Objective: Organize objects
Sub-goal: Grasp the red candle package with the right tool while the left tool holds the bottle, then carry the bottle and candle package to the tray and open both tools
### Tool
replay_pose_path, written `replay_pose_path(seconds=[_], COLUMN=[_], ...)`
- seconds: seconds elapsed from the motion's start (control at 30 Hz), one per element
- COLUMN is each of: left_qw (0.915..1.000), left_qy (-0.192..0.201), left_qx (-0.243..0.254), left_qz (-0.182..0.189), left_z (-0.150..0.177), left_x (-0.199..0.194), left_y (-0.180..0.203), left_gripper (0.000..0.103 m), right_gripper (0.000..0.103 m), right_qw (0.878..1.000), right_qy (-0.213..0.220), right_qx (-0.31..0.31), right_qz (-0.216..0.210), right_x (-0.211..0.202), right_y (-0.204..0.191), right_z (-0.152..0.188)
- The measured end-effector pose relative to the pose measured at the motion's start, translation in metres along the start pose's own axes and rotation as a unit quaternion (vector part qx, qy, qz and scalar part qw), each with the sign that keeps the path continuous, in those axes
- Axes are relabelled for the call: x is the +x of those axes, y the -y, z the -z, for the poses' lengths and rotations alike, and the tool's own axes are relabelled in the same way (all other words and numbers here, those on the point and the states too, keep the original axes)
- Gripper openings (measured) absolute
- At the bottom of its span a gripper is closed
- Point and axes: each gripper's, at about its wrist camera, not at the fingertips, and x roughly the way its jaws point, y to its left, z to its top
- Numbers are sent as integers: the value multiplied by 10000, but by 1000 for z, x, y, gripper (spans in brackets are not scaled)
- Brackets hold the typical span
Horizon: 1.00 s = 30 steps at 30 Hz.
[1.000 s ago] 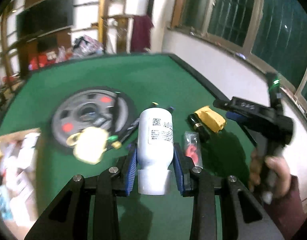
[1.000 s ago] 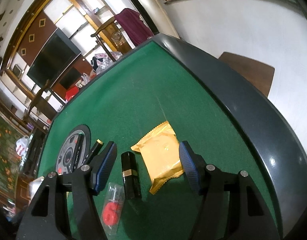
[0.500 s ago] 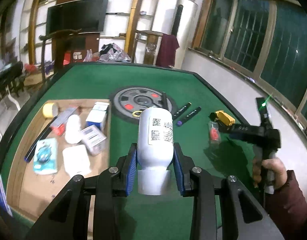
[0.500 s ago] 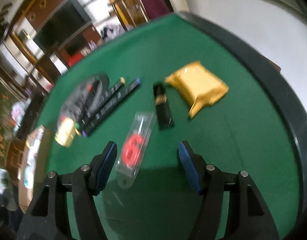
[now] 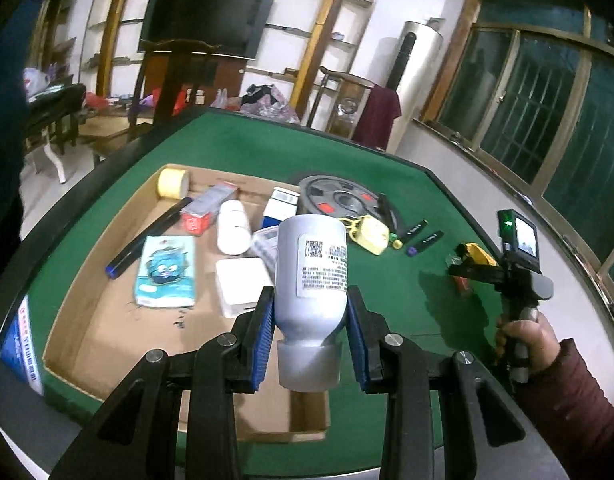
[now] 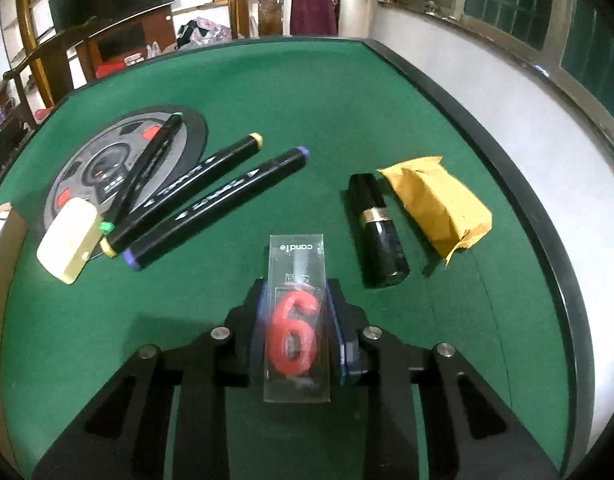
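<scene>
My left gripper (image 5: 310, 328) is shut on a white bottle (image 5: 311, 272) and holds it above the near right part of a cardboard box (image 5: 87, 320). The box holds a tape roll (image 5: 172, 182), a blue tissue pack (image 5: 165, 272), a white bottle (image 5: 232, 227), small boxes and a pen. My right gripper (image 6: 295, 320) is shut on a clear packet with a red "6" candle (image 6: 294, 336), low over the green table (image 6: 315, 92). It also shows in the left wrist view (image 5: 465, 272) at the right.
On the felt lie three black markers (image 6: 215, 196), a black lipstick tube (image 6: 377, 230), a yellow packet (image 6: 439, 204), a cream-coloured case (image 6: 69, 240) and a grey round weight plate (image 6: 95, 164). The table's black rim (image 6: 507, 168) runs along the right, near a white wall.
My right gripper moved onto the candle packet and closed on it. My left gripper carried the white bottle left and back, over the cardboard box.
</scene>
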Motion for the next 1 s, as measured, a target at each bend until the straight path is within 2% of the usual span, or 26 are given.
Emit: replay_pose_path(seconds=[0.07, 0.23, 0.43, 0.57, 0.77, 1.0], left_qw=[10000, 9998, 9988, 9974, 9954, 9893], left_qy=[20, 102, 194, 173, -31, -625], left_qx=[-39, -151, -279, -300, -204, -208], left_qz=[-17, -92, -356, -640, -941, -1303], left_z=[0, 1, 5, 4, 5, 5], left_x=[-1, -5, -14, -18, -7, 21], left_y=[-6, -21, -43, -60, -76, -101], left_gripper=[29, 29, 29, 29, 29, 29], right_gripper=[25, 25, 25, 25, 25, 26], right_qw=[9996, 9893, 9692, 9523, 9186, 8979], right_qy=[-51, -216, -159, -167, -552, -1138], right_qx=[129, 634, 620, 339, -167, -831], right_qz=[-229, -1297, -2378, -3027, -3909, -4170], right_x=[-5, -23, -57, -80, -100, -95], right_y=[7, 26, 2, -39, -118, -210], right_z=[4, 18, 21, 20, 26, 53])
